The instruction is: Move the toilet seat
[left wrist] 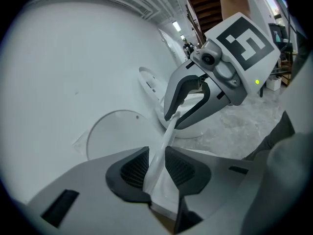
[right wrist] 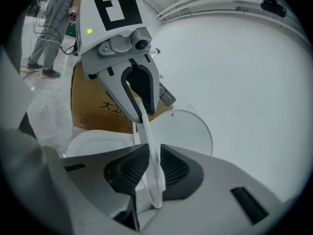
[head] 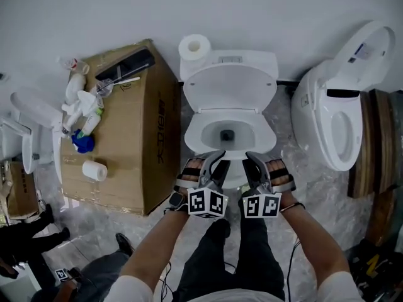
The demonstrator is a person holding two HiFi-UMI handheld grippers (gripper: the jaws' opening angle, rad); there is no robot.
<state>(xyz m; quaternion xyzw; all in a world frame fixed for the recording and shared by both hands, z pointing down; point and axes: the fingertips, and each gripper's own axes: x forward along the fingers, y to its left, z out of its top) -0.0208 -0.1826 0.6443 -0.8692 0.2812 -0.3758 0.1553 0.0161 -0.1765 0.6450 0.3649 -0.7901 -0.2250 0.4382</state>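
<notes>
A white toilet (head: 230, 60) stands against the wall, its lid (head: 230, 87) raised. The toilet seat (head: 194, 136) rings the bowl. Both grippers meet at the seat's front edge. My left gripper (head: 214, 160) is shut on the thin white seat edge (left wrist: 165, 141), which runs between its ribbed pads (left wrist: 133, 168). The right gripper (head: 253, 161) is shut on the same edge (right wrist: 145, 131) a little to the right. Each gripper view shows the other gripper clamped further along the edge: the right gripper (left wrist: 188, 109) in one and the left gripper (right wrist: 137, 106) in the other.
A cardboard box (head: 135, 150) with bottles and a paper roll stands left of the toilet. A toilet paper roll (head: 194, 46) sits on the tank. A second toilet (head: 340, 106) stands at right beside wooden planks (head: 378, 143). A person's shoes (head: 50, 234) are at lower left.
</notes>
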